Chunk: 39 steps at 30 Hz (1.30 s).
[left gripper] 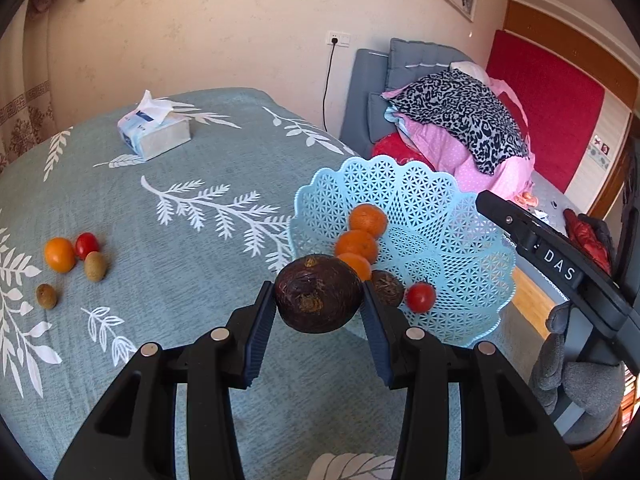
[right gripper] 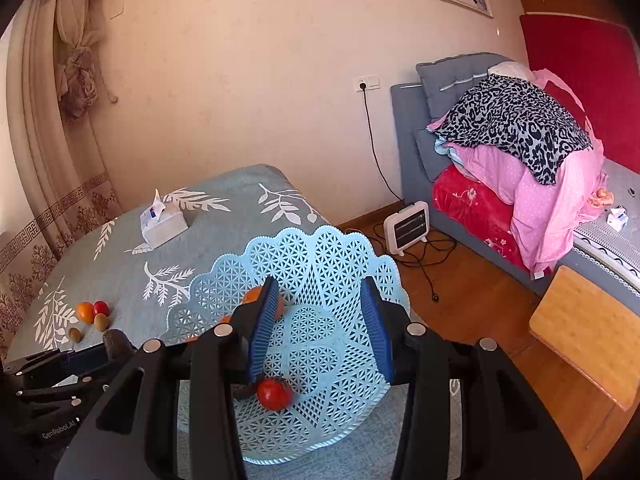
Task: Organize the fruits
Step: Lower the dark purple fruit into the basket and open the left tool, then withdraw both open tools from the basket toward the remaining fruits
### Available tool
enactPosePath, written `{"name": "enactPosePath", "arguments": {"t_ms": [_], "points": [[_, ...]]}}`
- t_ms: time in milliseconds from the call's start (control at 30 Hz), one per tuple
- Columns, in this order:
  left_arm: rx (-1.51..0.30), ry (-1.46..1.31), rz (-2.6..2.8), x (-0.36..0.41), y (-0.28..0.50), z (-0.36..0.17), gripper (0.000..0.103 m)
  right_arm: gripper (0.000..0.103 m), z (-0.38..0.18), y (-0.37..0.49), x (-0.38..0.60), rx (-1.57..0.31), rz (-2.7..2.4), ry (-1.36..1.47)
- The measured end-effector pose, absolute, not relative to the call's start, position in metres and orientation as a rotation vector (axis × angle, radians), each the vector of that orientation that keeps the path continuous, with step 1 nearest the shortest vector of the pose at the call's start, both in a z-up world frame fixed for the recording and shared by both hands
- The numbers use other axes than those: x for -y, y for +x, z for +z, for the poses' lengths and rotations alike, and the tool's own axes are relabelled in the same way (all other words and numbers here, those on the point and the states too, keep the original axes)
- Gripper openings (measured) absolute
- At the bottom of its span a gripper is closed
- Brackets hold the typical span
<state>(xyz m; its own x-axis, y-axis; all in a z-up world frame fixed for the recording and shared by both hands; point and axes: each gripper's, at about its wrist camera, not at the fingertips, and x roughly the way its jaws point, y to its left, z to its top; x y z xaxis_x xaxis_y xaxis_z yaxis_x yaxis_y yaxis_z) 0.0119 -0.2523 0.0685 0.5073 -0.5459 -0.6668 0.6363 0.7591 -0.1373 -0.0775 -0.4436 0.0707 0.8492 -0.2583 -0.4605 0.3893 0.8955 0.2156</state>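
With the dark fruit [left gripper: 318, 294] pinched between the pads of your left hand-held gripper [left gripper: 319, 312], the basket [left gripper: 460, 200] sits just ahead and to its right, tilted up toward you. Your left is the nearer hand; the fruit reads roundish, no clear long axis. Right hand-held gripper [right gripper: 318, 328] hovers over the basket, jaws spread, nothing between them that I can see pressed. It may be propping the tilt; can't tell. Inside already: three oranges [left gripper: 357, 245], a tomato [left gripper: 420, 297], another dark fruit [left gripper: 387, 288]. They crowd the near rim, so aim for bare mesh behind. Left on the counter [left gripper: 200, 264]: orange [left gripper: 59, 255], tomato [left gripper: 87, 245], two brown fruits [left gripper: 95, 266]. Tissue pack [left gripper: 154, 131] is well clear.
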Motion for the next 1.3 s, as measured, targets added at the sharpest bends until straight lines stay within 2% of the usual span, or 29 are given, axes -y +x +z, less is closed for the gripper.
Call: {"name": "enactPosePath", "arguments": {"t_ms": [500, 533, 567, 633, 733, 833, 933, 967, 1000, 1300], "points": [[-0.756, 0.194, -0.756, 0.287, 0.008, 0.06, 0.044, 0.044, 0.063, -0.073, 0.443, -0.456, -0.346, 0.32], [-0.752, 0.196, -0.755, 0.288, 0.007, 0.059, 0.046, 0.044, 0.063, -0.073, 0.443, -0.457, -0.346, 0.321], [-0.743, 0.196, -0.751, 0.288, 0.007, 0.06, 0.053, 0.044, 0.062, -0.073, 0.443, -0.457, -0.346, 0.321], [-0.723, 0.193, -0.738, 0.286, 0.005, 0.062, 0.061, 0.044, 0.062, -0.073, 0.443, -0.457, -0.347, 0.324], [-0.713, 0.195, -0.73, 0.284, 0.006, 0.063, 0.061, 0.052, 0.062, -0.073, 0.442, -0.449, -0.352, 0.325], [-0.708, 0.196, -0.712, 0.282, 0.007, 0.063, 0.067, 0.053, 0.062, -0.073, 0.441, -0.445, -0.35, 0.322], [-0.697, 0.2, -0.687, 0.278, 0.008, 0.063, 0.069, 0.053, 0.062, -0.074, 0.439, -0.444, -0.35, 0.322], [-0.692, 0.204, -0.676, 0.277, 0.009, 0.063, 0.071, 0.053, 0.062, -0.074, 0.439, -0.444, -0.349, 0.322], [-0.683, 0.207, -0.663, 0.275, 0.009, 0.064, 0.079, 0.053, 0.062, -0.073, 0.438, -0.445, -0.348, 0.322], [-0.633, 0.202, -0.579, 0.25, 0.014, 0.07, 0.08, 0.054, 0.061, -0.068, 0.424, -0.463, -0.327, 0.29]]}}
